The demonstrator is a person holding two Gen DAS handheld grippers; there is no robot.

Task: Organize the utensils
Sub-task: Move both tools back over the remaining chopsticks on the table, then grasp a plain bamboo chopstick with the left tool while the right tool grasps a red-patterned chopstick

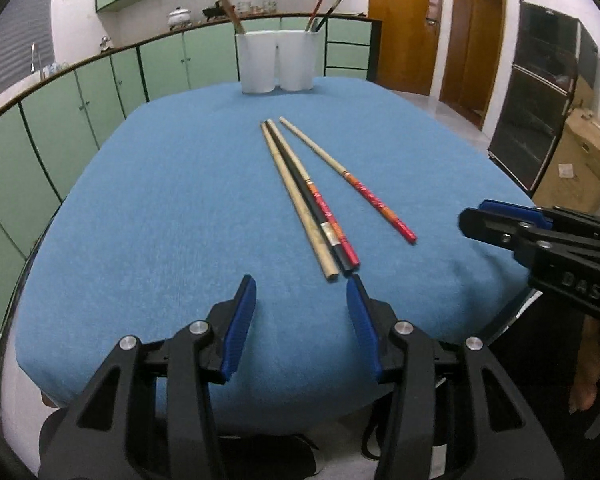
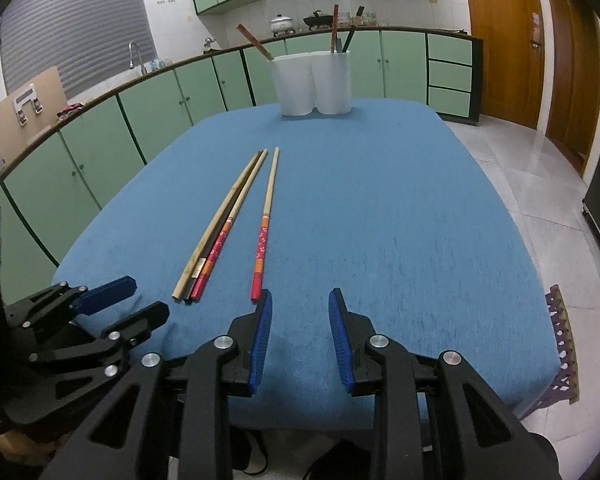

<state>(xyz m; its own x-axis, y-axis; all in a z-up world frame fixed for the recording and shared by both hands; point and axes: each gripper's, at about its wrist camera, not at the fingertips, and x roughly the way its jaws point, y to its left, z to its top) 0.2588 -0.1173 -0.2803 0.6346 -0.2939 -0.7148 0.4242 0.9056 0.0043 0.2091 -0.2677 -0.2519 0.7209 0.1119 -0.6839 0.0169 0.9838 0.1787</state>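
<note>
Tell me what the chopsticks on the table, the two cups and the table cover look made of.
Chopsticks: likely wood or bamboo, pale matte shafts; some have glossy red patterned ends, one looks dark lacquered.
Cups: probably plastic, milky and translucent.
Table cover: blue fabric, matte, finely flecked weave, draped over the edges.

From my seat, the cups [image 1: 278, 60] hide their chopsticks' [image 1: 329, 10] lower ends; right tongs [image 1: 500, 220] run off frame.
</note>
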